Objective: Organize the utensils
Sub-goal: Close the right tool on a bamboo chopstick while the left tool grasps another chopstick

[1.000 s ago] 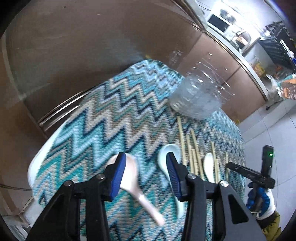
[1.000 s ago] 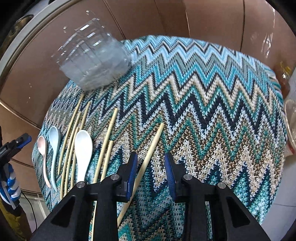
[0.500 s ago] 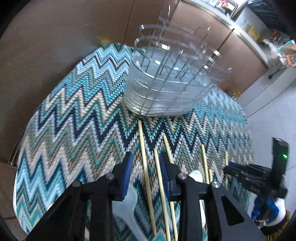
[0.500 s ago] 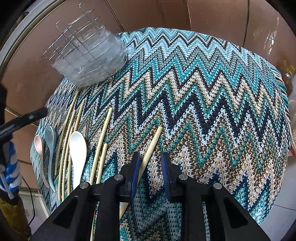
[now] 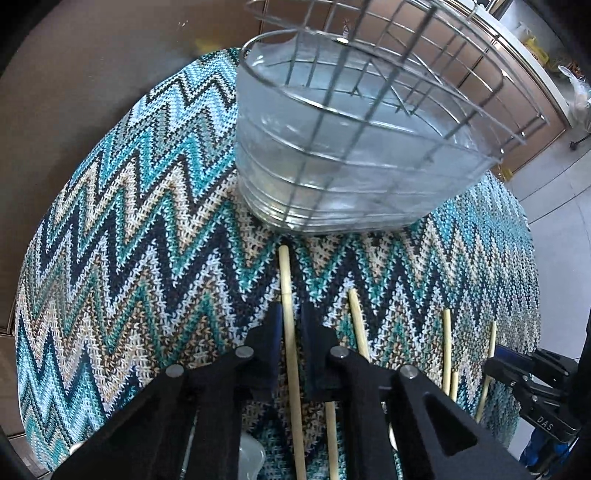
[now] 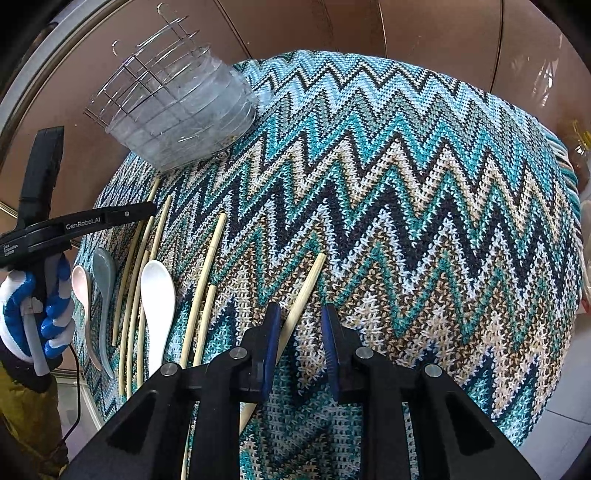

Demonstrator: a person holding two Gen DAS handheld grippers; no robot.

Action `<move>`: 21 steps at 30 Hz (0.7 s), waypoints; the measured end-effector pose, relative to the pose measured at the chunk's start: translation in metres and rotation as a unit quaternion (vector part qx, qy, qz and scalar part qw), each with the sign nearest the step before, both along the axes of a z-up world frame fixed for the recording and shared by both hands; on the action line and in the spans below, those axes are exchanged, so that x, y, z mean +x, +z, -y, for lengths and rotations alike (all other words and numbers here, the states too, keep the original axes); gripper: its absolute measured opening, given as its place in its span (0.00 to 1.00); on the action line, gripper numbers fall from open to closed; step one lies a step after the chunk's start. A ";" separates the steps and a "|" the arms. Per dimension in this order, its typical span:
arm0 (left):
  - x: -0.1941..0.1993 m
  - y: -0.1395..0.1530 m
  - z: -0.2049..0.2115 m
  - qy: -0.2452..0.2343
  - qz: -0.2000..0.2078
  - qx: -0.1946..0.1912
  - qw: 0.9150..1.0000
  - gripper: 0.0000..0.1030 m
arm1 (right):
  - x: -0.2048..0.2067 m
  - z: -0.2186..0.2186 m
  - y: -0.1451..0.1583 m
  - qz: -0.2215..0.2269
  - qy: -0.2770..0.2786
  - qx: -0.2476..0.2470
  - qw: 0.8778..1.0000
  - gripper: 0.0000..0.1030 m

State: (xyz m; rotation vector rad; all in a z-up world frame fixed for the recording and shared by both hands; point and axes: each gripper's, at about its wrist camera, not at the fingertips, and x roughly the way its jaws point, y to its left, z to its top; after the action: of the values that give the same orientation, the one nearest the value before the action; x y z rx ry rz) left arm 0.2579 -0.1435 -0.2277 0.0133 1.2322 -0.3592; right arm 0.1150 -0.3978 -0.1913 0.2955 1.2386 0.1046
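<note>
My left gripper (image 5: 289, 320) is closed around a bamboo chopstick (image 5: 285, 280) lying on the zigzag cloth, just in front of the wire utensil basket (image 5: 369, 147) with its clear liner. It also shows in the right wrist view (image 6: 147, 212). My right gripper (image 6: 300, 320) is open and straddles a single slanted chopstick (image 6: 308, 280), with its left finger against it. Several more chopsticks (image 6: 207, 266) lie to the left, with a white spoon (image 6: 158, 291), a grey spoon (image 6: 104, 273) and a pink spoon (image 6: 81, 288).
The zigzag knit cloth (image 6: 424, 206) covers the round table. The basket (image 6: 177, 114) stands at the cloth's far left edge against brown cabinet fronts (image 6: 332, 26). A bottle (image 6: 580, 147) stands off the right edge.
My left gripper moved forward toward the basket and closed onto a chopstick. My right gripper stayed over the slanted chopstick, with its jaws now a little wider.
</note>
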 end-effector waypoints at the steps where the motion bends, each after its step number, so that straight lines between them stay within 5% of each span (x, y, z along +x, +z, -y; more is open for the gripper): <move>1: 0.000 0.000 0.001 0.000 0.000 0.000 1.000 0.09 | 0.001 -0.001 0.001 -0.001 0.001 -0.001 1.000 0.22; 13: -0.015 0.011 0.012 -0.003 0.022 -0.023 0.999 0.05 | -0.001 -0.010 0.000 0.004 -0.009 0.006 1.000 0.06; 21: -0.052 0.065 -0.013 -0.013 0.076 -0.054 0.996 0.05 | -0.032 -0.018 0.035 0.051 -0.003 0.024 0.998 0.06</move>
State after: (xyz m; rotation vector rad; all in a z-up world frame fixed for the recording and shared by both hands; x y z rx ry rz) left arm 0.2060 -0.1307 -0.1630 -0.0357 1.0615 -0.4390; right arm 0.0832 -0.3794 -0.1562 0.3313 1.1350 0.1431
